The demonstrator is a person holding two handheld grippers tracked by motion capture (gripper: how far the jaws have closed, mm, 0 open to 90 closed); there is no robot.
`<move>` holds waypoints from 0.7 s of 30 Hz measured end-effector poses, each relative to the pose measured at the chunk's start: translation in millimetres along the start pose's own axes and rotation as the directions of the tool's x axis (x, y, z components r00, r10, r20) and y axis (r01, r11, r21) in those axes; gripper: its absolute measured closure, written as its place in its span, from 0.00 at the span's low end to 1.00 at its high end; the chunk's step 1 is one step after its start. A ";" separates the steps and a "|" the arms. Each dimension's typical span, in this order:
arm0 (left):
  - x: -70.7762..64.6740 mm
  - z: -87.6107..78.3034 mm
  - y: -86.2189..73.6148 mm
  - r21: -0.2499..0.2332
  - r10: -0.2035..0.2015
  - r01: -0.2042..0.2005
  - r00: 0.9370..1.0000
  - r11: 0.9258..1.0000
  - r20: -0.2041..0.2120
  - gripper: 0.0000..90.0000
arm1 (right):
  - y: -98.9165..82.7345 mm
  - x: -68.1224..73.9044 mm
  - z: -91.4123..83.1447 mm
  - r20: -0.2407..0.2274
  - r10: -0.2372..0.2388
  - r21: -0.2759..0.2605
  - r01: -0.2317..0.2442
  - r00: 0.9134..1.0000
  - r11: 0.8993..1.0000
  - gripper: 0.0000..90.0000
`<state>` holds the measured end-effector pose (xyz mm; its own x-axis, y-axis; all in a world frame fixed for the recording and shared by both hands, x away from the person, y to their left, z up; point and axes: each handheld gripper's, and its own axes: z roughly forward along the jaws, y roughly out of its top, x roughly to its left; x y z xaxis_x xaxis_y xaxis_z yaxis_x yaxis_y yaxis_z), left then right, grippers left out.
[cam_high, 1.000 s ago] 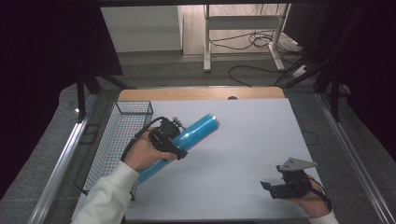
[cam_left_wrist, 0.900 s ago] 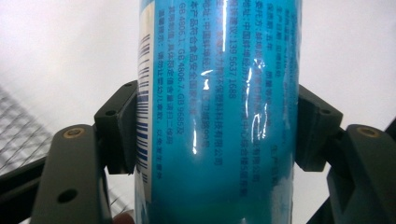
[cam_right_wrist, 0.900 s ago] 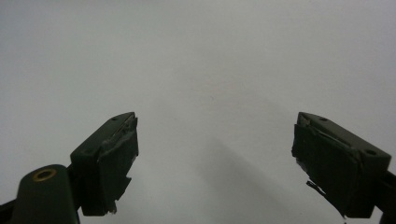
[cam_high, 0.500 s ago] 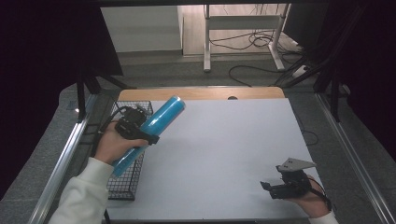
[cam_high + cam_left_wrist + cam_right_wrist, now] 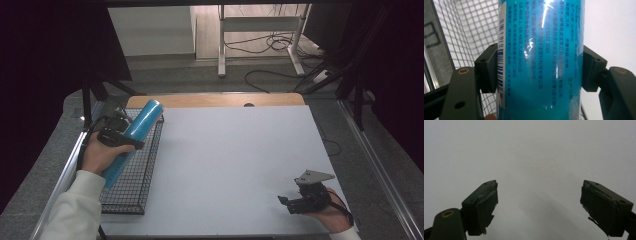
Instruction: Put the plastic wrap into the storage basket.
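Note:
A tall blue can [image 5: 134, 135] with printed text and a barcode is held slanted above the black wire basket [image 5: 145, 165] at the table's left edge. My left gripper [image 5: 117, 139] is shut on the can's middle. In the left gripper view both black pads [image 5: 488, 68] press the blue can [image 5: 540, 62] from either side, with the basket's mesh [image 5: 471, 30] behind it. My right gripper [image 5: 291, 204] rests near the table's front right corner. The right gripper view shows my right gripper [image 5: 539, 203] open over bare white table, nothing between its jaws.
The white table top [image 5: 240, 165] spreads between the two hands, with a wooden strip [image 5: 215, 100] at its far edge. Metal rails run along both sides. Cables [image 5: 270, 47] and a stand's legs are on the floor beyond the table.
My left hand has carried the blue can leftward from over the white table to above the wire basket. The right gripper has stayed where it was.

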<state>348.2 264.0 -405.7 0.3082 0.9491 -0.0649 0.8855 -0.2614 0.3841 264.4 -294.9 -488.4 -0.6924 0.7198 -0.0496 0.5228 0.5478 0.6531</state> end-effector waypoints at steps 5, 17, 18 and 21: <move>8.5 15.4 -1.0 0.019 -0.033 0.033 0.999 0.999 -0.002 0.35 | -0.8 1.9 0.3 0.000 -0.018 0.005 0.018 1.000 1.000 0.16; 20.4 55.0 -5.0 0.097 -0.111 0.116 0.992 0.988 -0.059 0.35 | -1.4 1.6 1.4 0.013 -0.017 0.008 0.017 1.000 1.000 0.17; 21.2 58.4 -5.1 0.106 -0.110 0.116 0.992 0.988 -0.061 0.35 | -1.4 1.6 1.4 0.013 -0.017 0.008 0.017 1.000 1.000 0.17; 19.8 78.1 -5.8 0.157 -0.101 0.114 0.991 0.981 -0.086 0.35 | -1.3 2.1 1.8 0.010 -0.027 0.008 0.027 1.000 1.000 0.16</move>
<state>376.3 270.5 -481.1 0.1859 0.9823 -0.0245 0.9584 -0.1758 0.2248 263.2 -293.3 -490.6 -0.7010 0.7092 -0.0750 0.5080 0.5704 0.6454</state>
